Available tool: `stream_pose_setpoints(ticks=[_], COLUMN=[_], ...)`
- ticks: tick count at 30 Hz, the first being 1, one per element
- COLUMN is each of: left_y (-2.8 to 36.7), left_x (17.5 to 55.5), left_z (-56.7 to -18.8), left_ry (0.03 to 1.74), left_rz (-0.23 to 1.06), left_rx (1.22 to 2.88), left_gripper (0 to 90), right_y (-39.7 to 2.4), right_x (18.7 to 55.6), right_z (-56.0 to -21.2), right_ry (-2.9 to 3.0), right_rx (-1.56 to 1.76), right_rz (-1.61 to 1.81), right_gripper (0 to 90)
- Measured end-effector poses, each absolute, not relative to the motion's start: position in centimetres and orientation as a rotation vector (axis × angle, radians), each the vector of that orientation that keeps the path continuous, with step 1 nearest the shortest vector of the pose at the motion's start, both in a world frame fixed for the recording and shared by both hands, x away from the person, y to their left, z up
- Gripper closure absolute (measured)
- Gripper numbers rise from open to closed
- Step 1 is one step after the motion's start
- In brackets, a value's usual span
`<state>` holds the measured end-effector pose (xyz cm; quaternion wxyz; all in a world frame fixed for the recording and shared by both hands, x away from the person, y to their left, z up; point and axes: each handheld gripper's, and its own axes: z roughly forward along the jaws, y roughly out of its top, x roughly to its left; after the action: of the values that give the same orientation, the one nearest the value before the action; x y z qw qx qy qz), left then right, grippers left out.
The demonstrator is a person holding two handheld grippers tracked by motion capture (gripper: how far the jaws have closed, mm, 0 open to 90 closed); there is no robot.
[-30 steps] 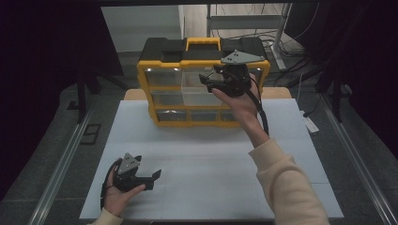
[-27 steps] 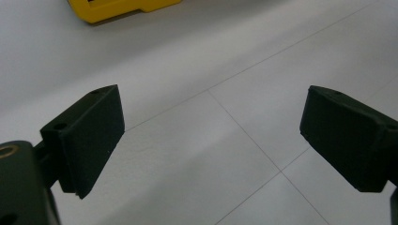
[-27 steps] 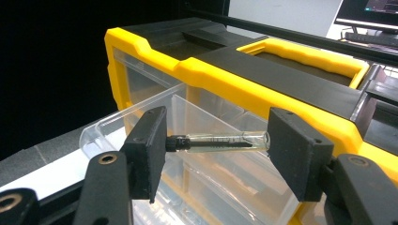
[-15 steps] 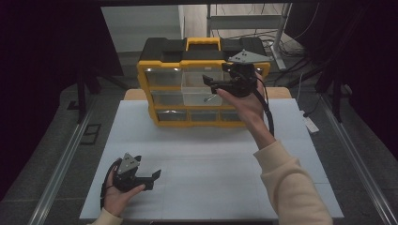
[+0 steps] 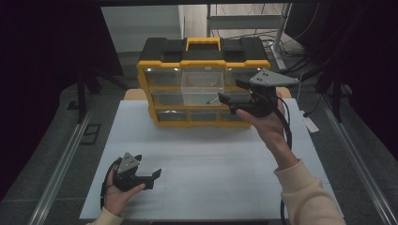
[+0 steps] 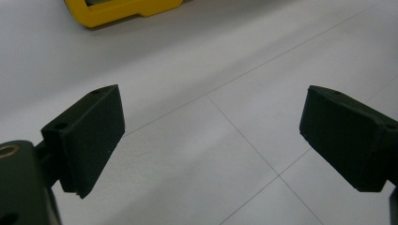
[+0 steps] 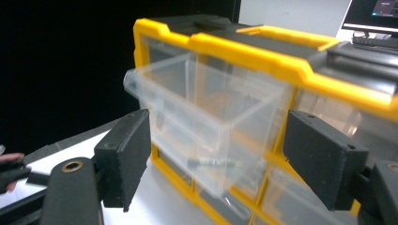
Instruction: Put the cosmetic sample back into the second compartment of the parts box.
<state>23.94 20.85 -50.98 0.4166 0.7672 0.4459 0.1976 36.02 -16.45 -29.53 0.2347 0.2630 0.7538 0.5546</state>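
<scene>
A yellow and black organizer box (image 5: pixel 164 112) stands at the back of the white table (image 5: pixel 225 159). Its clear top-middle drawer (image 5: pixel 199 89) sticks out, with a small screw (image 7: pixel 213 163) lying inside. My right gripper (image 5: pixel 232 91) hovers just right of the drawer's front, and the drawer (image 7: pixel 202 117) lies ahead of the right gripper (image 7: pixel 225 157). Its jaws opened and have just been closing a little; they stand apart with nothing pressed between them. My left gripper (image 5: pixel 154 179) rests on the table at the front left. The left gripper (image 6: pixel 220 136) is open over bare tabletop.
Other clear drawers (image 5: pixel 204 116) in the box stay pushed in. A yellow carry handle (image 5: pixel 202 43) sits on the black lid. Metal rails (image 5: pixel 61 159) run along both table sides. Free tabletop lies between the two grippers.
My right gripper has drawn away from the drawer's front, to the right and toward me, and its jaws now stand apart. The left gripper has not moved.
</scene>
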Motion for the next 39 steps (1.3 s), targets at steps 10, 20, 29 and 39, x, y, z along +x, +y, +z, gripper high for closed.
stream_pose_setpoints(ticks=[10,20,29,39], left_y=[20.6,20.5,20.5,20.4], left_x=[23.8,23.7,23.8,23.8], left_z=[-51.0,-51.0,-51.0,-51.1], left_ry=[1.115,1.101,1.103,1.094], left_rz=[0.511,0.513,0.513,0.512], left_rx=[1.924,1.934,1.937,1.945], left_gripper=[8.1,8.0,8.0,8.0], right_y=[-19.7,-23.1,-26.3,-29.4], right_x=[33.6,31.4,30.0,29.2], right_z=[-33.3,-37.1,-41.9,-47.1], right_ry=[2.101,2.116,2.149,2.213], right_rx=[0.732,0.793,0.881,1.008], right_rz=[1.531,1.523,1.466,1.358], right_gripper=[24.2,24.3,24.2,24.1])
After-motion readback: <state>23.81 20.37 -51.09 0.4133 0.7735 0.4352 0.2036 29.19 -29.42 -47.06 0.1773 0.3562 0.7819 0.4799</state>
